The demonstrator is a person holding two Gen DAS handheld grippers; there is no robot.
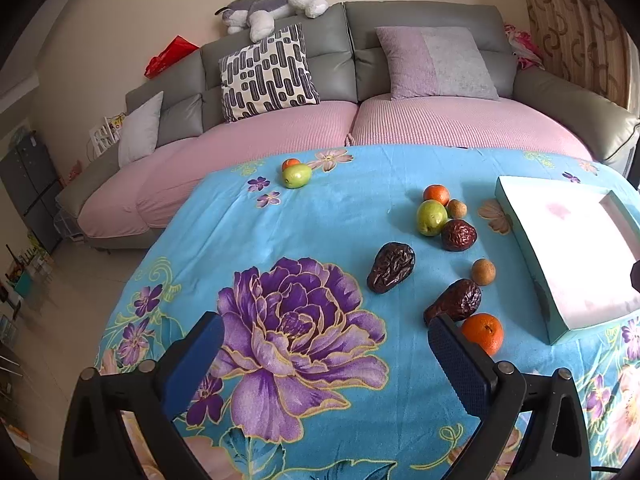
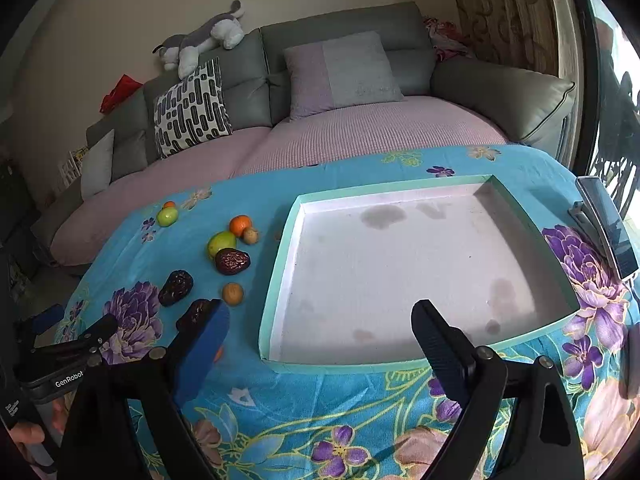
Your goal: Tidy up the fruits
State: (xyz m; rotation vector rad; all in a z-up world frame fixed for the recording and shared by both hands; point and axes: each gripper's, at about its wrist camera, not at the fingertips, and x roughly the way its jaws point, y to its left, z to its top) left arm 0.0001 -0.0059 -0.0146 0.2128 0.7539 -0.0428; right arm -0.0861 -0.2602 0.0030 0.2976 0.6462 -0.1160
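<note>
Left wrist view shows the left hand-held gripper (image 1: pixel 324 340) released and empty, starting; next it must grab the round orange tangerine (image 1: pixel 484 332) beside the shallow white box with mint-green sides (image 1: pixel 520 236).

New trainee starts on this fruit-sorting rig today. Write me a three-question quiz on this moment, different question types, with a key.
1. True or false: the tray already holds fruit.
2. Multiple choice: how many oranges lie on the cloth in the left wrist view? A) one B) three C) five
3. Fill in: the orange nearest the left tongs lies just beyond their ____ finger.

Key:
1. False. The tray is empty; all the fruit lies on the cloth to its left.
2. B. One near the left tongs, one by the near pear, one behind the far pear.
3. Right. Both left and right tongs are open and hold nothing.
</note>
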